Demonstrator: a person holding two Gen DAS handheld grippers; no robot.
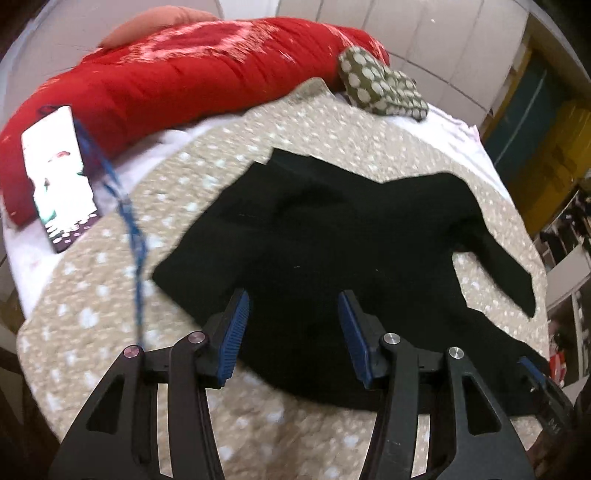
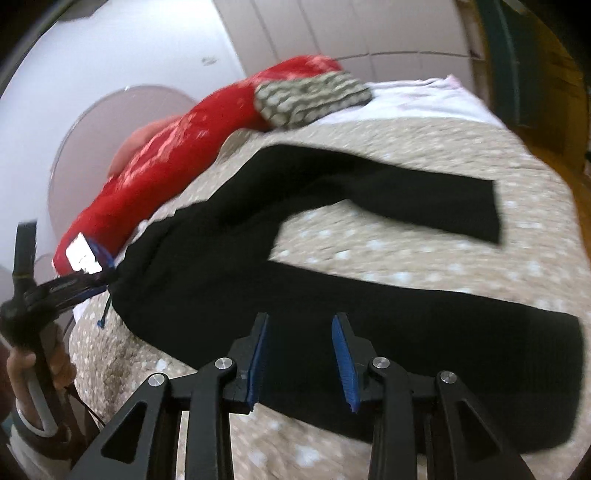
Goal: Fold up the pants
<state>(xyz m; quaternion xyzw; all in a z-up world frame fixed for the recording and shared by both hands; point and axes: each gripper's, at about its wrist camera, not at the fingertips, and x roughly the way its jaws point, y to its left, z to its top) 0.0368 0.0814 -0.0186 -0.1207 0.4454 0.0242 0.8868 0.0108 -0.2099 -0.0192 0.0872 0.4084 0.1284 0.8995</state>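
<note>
Black pants (image 1: 325, 236) lie spread on a beige dotted bed cover (image 1: 92, 302). In the right wrist view the pants (image 2: 229, 258) show two legs apart, pointing right, waist at the left. My left gripper (image 1: 293, 299) is open and empty, hovering over the near edge of the pants. My right gripper (image 2: 300, 321) is open and empty, over the near leg. The left gripper also shows at the left edge of the right wrist view (image 2: 79, 282), near the waist.
A red quilt (image 1: 177, 77) lies along the far side of the bed, with an olive dotted pillow (image 1: 384, 85) beside it. A lit phone (image 1: 59, 173) with a blue cord (image 1: 129, 229) leans on the quilt. White tiled wall (image 1: 424, 26) behind.
</note>
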